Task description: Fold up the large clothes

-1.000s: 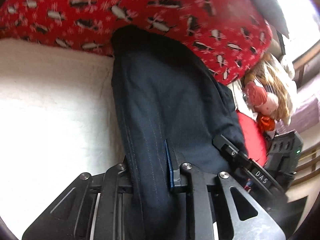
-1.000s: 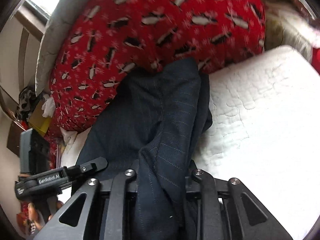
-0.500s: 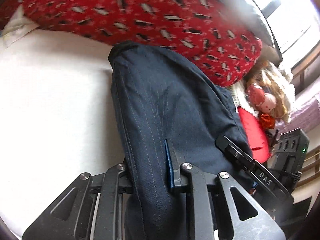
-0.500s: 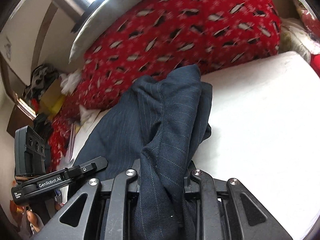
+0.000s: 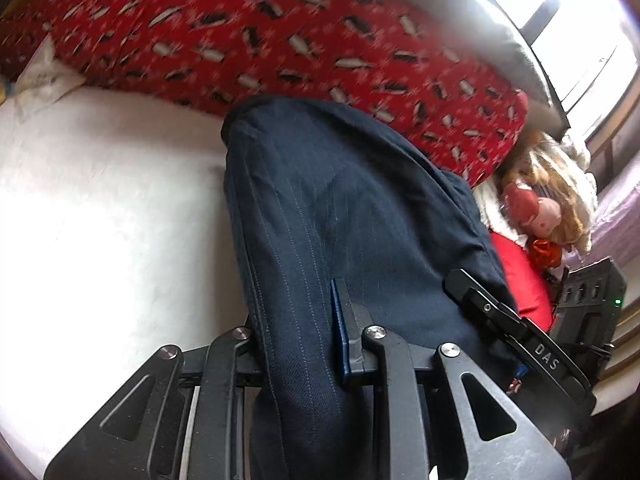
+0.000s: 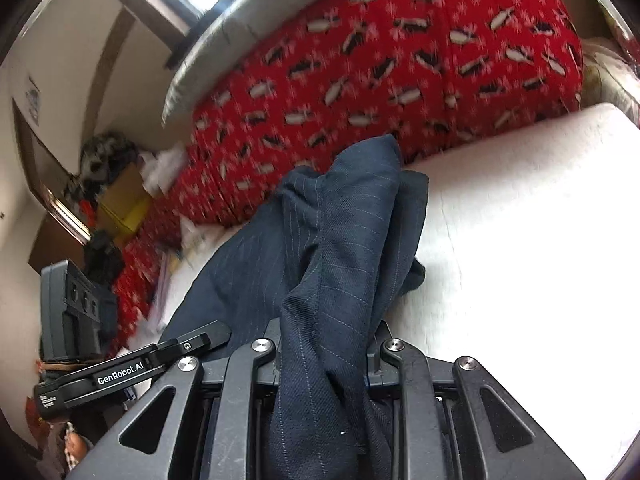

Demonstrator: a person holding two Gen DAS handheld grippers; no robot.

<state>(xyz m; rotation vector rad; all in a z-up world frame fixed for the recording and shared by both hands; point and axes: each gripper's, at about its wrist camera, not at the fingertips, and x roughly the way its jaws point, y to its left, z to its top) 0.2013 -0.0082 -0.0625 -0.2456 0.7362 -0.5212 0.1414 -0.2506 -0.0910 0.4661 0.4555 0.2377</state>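
The left claw (image 5: 298, 320) is starting to open, its pads pinching a bunch of navy pinstriped trousers (image 5: 340, 216); the right claw (image 6: 326, 344) is clamped on the other bunch; the cloth trails over the white bed (image 5: 100, 220) toward a red penguin-print duvet (image 6: 400, 60); judged best: keep both edges level, taut, lower together.

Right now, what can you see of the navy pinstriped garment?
The navy pinstriped garment is dark woven cloth with thin pale stripes, bunched in folds. It stretches across the white bed cover to the red penguin-print bedding. The left gripper and right gripper each pinch an end; the left jaws are opening.
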